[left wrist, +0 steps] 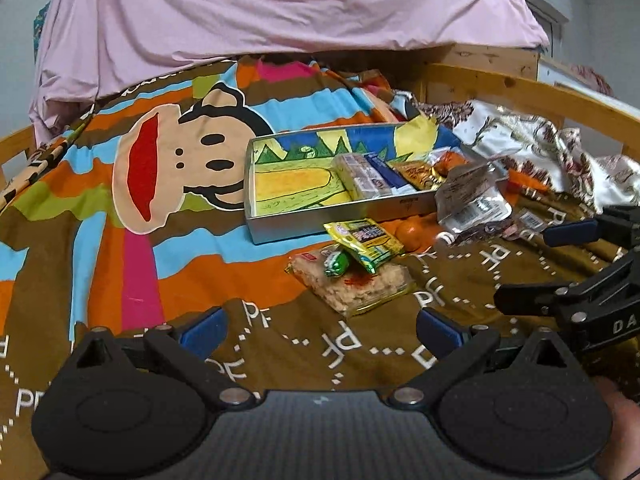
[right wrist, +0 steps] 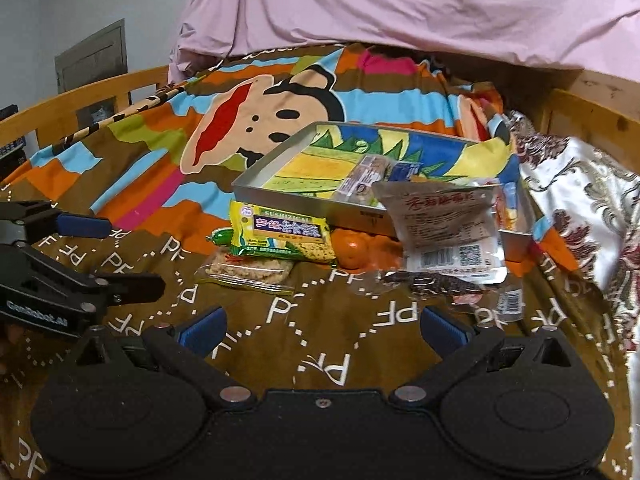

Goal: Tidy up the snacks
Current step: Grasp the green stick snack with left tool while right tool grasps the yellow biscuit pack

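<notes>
A metal tin [left wrist: 320,216] [right wrist: 280,196] with a colourful lining lies on the bedsheet, with several snack packets at its right end. In front of it lie a yellow-green packet [left wrist: 364,242] [right wrist: 280,236], a clear bag of rice crackers [left wrist: 356,286] [right wrist: 248,272], a small green sweet [left wrist: 336,264], a mandarin [left wrist: 408,236] [right wrist: 352,248], a silvery pouch [left wrist: 468,196] [right wrist: 448,232] leaning on the tin, and a dark wrapped snack [right wrist: 436,282]. My left gripper [left wrist: 320,332] [right wrist: 120,256] is open and empty, short of the crackers. My right gripper [right wrist: 322,330] [left wrist: 532,268] is open and empty, short of the dark snack.
The cartoon-monkey bedsheet [left wrist: 160,168] covers the bed. A pink cloth [left wrist: 280,8] hangs over the far end. A flowered white cloth [right wrist: 580,200] is bunched at the right. The wooden bed rail [right wrist: 100,84] runs around the edges.
</notes>
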`<state>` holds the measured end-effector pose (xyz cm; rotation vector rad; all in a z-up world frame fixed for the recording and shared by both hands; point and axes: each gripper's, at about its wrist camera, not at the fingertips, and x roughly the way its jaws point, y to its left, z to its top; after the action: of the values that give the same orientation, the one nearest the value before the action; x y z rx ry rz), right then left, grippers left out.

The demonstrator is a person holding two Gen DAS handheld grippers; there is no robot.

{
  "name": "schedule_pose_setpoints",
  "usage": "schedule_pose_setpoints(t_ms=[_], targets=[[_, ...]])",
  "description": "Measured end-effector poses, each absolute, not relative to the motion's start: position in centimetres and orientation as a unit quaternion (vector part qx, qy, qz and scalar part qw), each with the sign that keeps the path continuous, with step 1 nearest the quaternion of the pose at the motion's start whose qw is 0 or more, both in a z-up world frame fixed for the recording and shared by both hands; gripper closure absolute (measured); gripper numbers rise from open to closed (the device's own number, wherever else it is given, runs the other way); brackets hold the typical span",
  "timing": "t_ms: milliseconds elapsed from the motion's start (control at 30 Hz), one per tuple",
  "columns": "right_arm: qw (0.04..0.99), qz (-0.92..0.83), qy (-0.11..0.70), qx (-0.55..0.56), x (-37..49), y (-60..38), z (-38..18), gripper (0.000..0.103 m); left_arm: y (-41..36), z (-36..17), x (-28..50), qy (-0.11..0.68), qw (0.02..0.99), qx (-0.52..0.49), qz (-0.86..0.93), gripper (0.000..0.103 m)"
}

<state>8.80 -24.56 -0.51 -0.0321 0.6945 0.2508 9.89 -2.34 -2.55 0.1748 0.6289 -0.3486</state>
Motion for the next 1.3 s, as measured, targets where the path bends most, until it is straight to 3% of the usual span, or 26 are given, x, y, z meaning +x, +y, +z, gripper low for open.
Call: schedule_pose_setpoints(t_ms=[400,733,1300], targets=[[0.931,0.136,0.338,-0.013,15.2,-21.5,-0.7,0.001,-1.4,-4.2,12.4,0.307,0.938,0.108,-0.117,0.0],[0.905,0.114,0.41,0.003,24.2,-16.3,-1.2,0.001,0.2,-4.0,13.4,0.308,0.942,0.084,-0.105,0.0],[0.909,0.087,0.407,0.006,19.6,-23.0,-1.1,0.001,-0.9,-4.3,15.4,0.283,0.935,0.045,-0.207,0.001]])
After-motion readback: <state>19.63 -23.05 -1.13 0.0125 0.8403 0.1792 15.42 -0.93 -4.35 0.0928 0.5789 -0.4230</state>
